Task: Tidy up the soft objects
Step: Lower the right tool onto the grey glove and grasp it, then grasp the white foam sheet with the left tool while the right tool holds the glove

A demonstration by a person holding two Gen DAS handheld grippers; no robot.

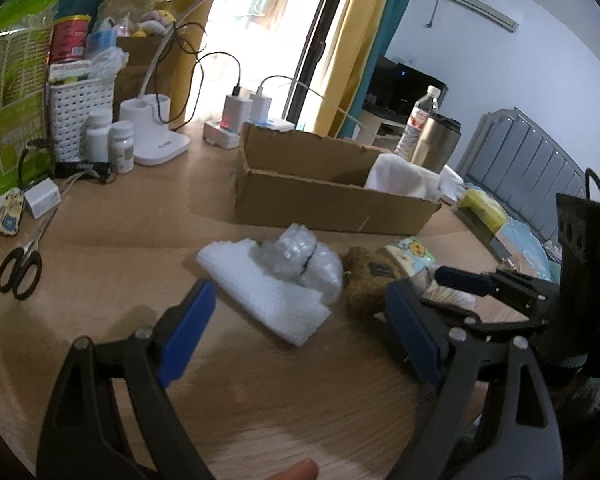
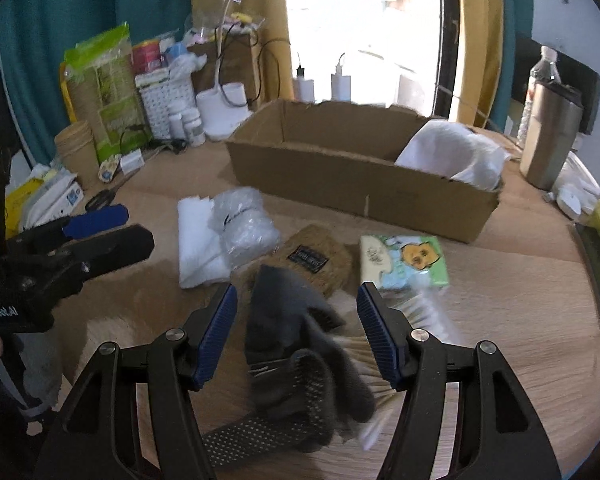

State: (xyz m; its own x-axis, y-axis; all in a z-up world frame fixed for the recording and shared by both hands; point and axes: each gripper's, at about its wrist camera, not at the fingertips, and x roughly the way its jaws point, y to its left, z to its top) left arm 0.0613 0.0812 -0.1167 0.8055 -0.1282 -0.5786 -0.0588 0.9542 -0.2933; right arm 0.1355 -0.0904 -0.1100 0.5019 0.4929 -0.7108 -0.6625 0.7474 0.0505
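While both grippers hang over the round wooden table (image 2: 500, 280), neither one grasps anything. The left gripper (image 1: 300, 316) has its jaws spread wide, released, and between the blue pads (image 1: 188, 332) only the corner of a white foam sheet (image 1: 268, 300) shows, with no pad pressing on it; it tilts downward toward the tabletop, and a fingertip (image 1: 296, 472) of the person peeks in at the lower edge of its view. The right gripper (image 2: 296, 336) stands partly open, its ribbed blue pads (image 2: 376, 336) well clear on either side of a grey glove (image 2: 296, 340) that lies crumpled on the table below them, dotted palm showing; I cannot tell for certain whether a pad brushes the fabric, but the jaws are not clenched on it. It too points steeply down. Under and beside the glove lies a pale brush-like thing (image 2: 424, 316), blurred. Just beyond are a brown furry pouch (image 2: 316, 260) with a dark label, a pack of tissues (image 2: 408, 260) printed with a cartoon, and a bundle of bubble wrap (image 2: 244, 224) resting on the foam sheet. Farther back stands an open cardboard box (image 2: 340, 184) with a white cloth (image 2: 456, 152) lying in its right end. Scissors (image 1: 20, 268) lie off to the left.
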